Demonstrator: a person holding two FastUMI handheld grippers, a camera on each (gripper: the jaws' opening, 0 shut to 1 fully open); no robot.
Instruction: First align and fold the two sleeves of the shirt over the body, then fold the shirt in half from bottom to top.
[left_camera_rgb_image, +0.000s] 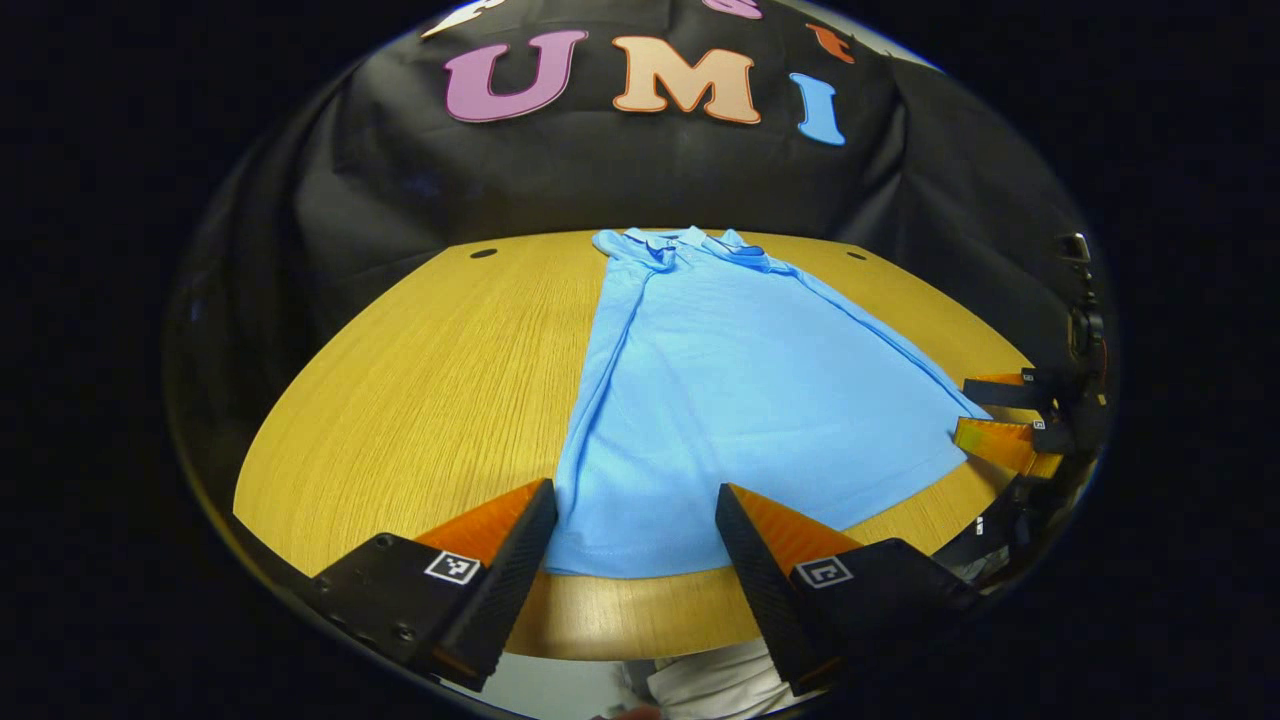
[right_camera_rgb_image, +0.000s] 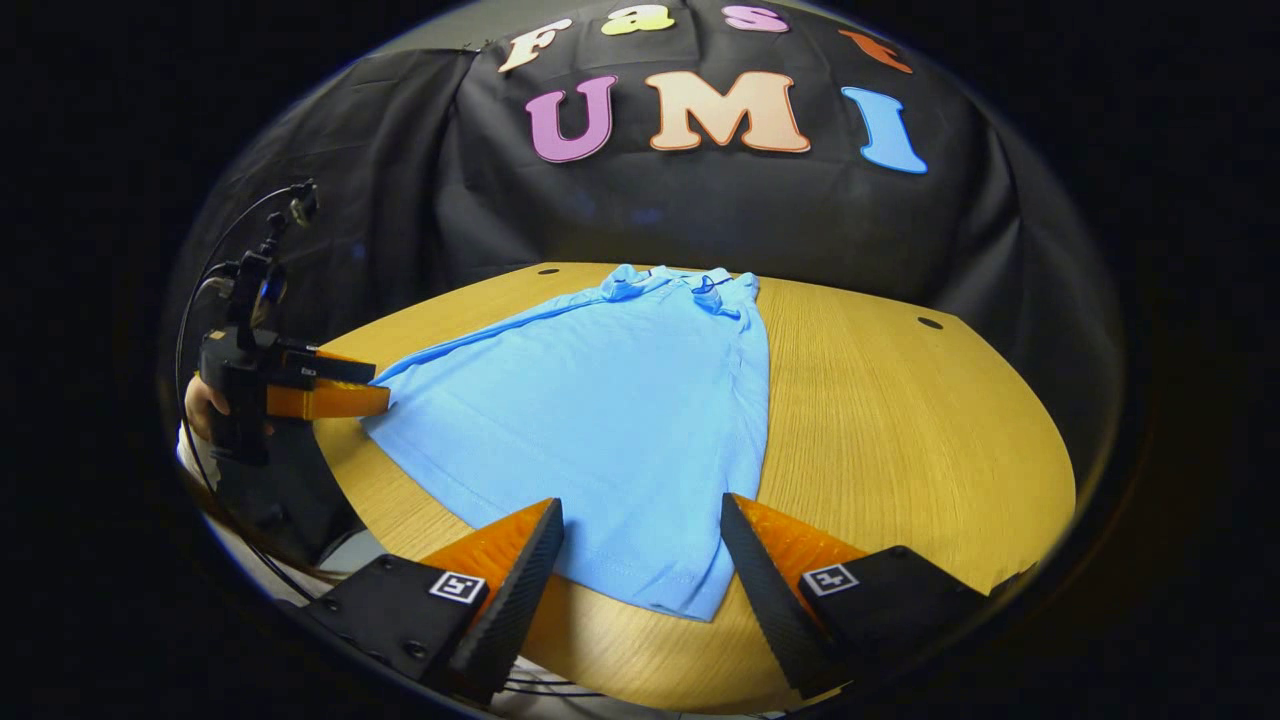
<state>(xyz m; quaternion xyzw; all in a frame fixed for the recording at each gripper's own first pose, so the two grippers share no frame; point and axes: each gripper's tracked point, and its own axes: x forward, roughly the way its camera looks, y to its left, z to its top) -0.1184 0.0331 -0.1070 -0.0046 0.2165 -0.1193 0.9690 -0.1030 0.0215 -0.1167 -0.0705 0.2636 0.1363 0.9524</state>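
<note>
The blue shirt (left_camera_rgb_image: 740, 400) lies flat on the bench (left_camera_rgb_image: 420, 400), collar far, both sleeves apparently folded over the body; the bottom-to-top fold remains. The left tongs (left_camera_rgb_image: 635, 530) and right tongs (right_camera_rgb_image: 640, 545) hover spread at its near hem corners, pinching nothing.

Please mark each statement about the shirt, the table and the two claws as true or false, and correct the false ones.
1. The shirt is light blue. True.
2. The shirt hangs from the booth wall. False: it lies flat on the wooden table.
3. Both sleeves are spread out sideways. False: they already lie folded over the body.
4. The left claw is open at the shirt's bottom hem. True.
5. The right claw is shut on the collar. False: it is open at the bottom hem, and the collar lies at the far end.
</note>
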